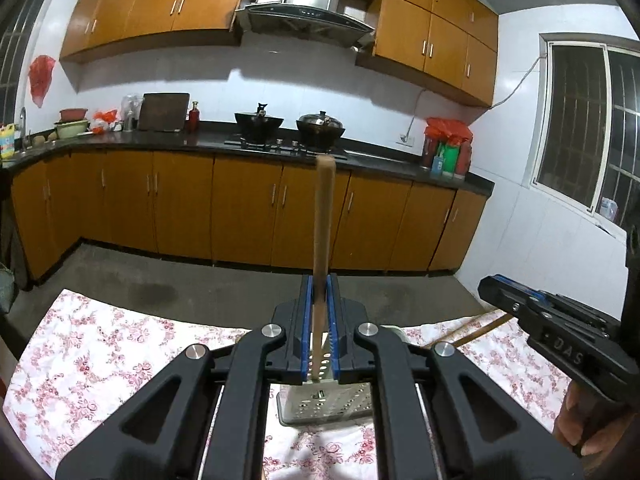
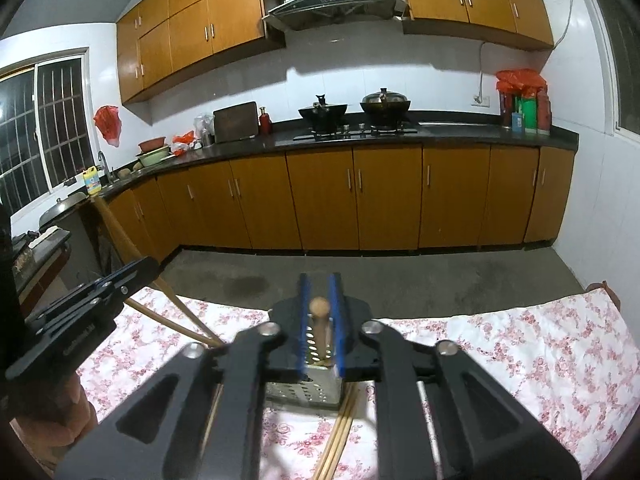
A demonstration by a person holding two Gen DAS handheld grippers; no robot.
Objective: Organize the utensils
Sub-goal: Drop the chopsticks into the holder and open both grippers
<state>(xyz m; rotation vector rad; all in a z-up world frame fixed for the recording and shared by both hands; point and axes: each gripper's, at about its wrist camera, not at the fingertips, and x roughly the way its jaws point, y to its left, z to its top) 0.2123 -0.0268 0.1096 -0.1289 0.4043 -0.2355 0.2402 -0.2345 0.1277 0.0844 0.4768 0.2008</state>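
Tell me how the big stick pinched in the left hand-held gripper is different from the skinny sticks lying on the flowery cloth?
The wooden handle is wide and flat; the chopsticks are thin.
The handle stands nearly upright; the chopsticks lie flat on the cloth.
The left hand-held gripper pinches the handle, its lower end at the metal holder; nothing holds the chopsticks beside it.
Both look like light brown wood.

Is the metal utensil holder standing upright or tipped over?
Upright. The perforated utensil holder stands on the floral cloth with its opening facing up, and a wooden handle sticks up from it.
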